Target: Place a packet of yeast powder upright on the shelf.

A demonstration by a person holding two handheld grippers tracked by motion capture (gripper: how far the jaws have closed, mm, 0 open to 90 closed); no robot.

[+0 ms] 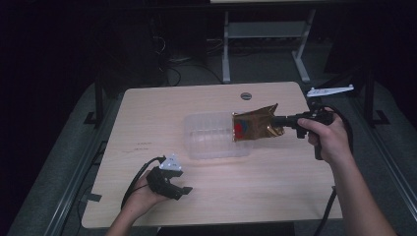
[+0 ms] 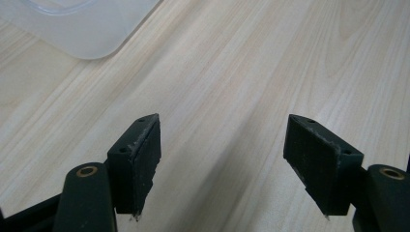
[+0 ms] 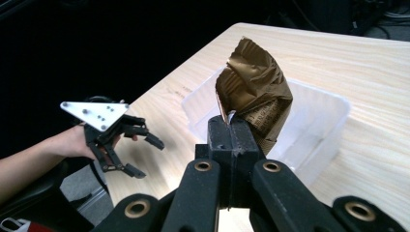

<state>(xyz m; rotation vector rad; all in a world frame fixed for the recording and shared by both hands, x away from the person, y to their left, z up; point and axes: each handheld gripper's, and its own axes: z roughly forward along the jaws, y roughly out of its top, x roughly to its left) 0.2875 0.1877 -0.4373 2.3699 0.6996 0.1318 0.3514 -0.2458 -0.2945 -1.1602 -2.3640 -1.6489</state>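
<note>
A crumpled gold snack bag (image 1: 255,125) with a red and blue print hangs over the right end of a clear plastic bin (image 1: 211,142). My right gripper (image 1: 281,121) is shut on the bag's right edge. In the right gripper view the bag (image 3: 254,92) rises from the shut jaws, above the bin (image 3: 319,121). My left gripper (image 1: 183,191) rests low near the table's front left, open and holding nothing. The left gripper view has both pads (image 2: 140,159) wide apart over bare wood, with a bin corner (image 2: 82,29) at the top left.
The light wooden table (image 1: 147,118) has a round grommet (image 1: 246,96) near its far edge. Dark floor, a white desk frame (image 1: 260,44) and cables lie beyond. The left hand and its gripper (image 3: 125,145) also appear in the right gripper view.
</note>
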